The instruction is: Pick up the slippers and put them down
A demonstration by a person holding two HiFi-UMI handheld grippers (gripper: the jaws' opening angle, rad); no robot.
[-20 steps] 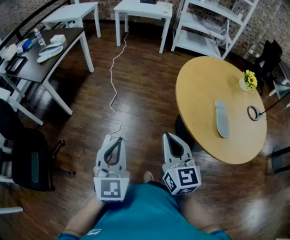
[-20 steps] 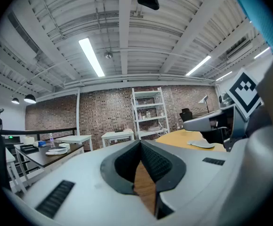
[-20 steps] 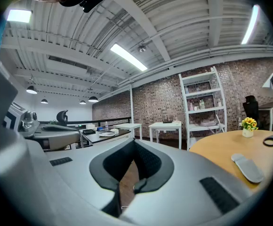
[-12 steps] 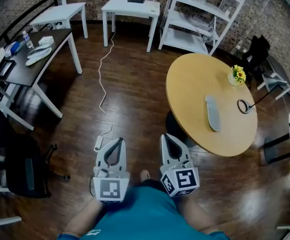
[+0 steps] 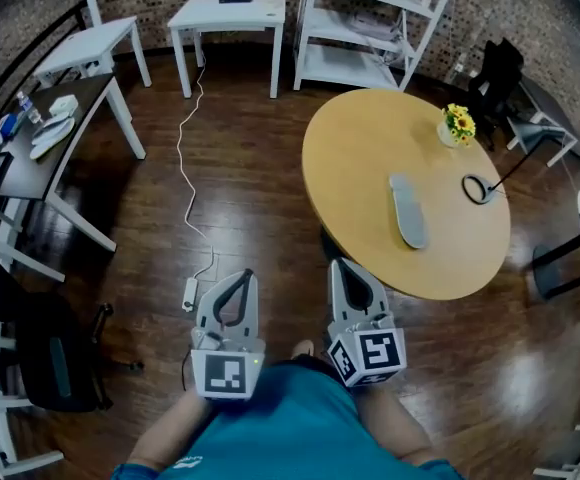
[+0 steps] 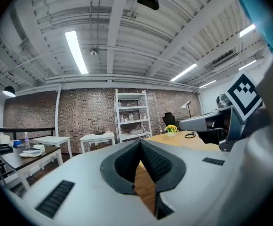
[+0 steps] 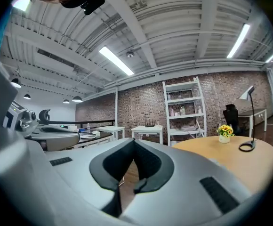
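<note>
A grey slipper (image 5: 407, 211) lies flat on the round wooden table (image 5: 360, 158), right of centre in the head view. Both grippers are held level close to my body, short of the table's near edge. My left gripper (image 5: 241, 277) is shut with nothing between its jaws, and its tips meet in the left gripper view (image 6: 140, 143). My right gripper (image 5: 342, 266) is shut and empty too, its tips together in the right gripper view (image 7: 134, 140). The slipper is well ahead and to the right of the right gripper. It is hard to make out in either gripper view.
A pot of yellow flowers (image 5: 459, 125) and a lamp's ring base (image 5: 475, 188) stand on the table. A white cable and power strip (image 5: 189, 292) lie on the floor by the left gripper. A dark desk (image 5: 40, 143), white tables and a white shelf (image 5: 365, 28) line the back.
The round table and slipper have shifted left and nearer in the head view as I moved toward them. Both grippers stayed shut and empty in front of my body.
</note>
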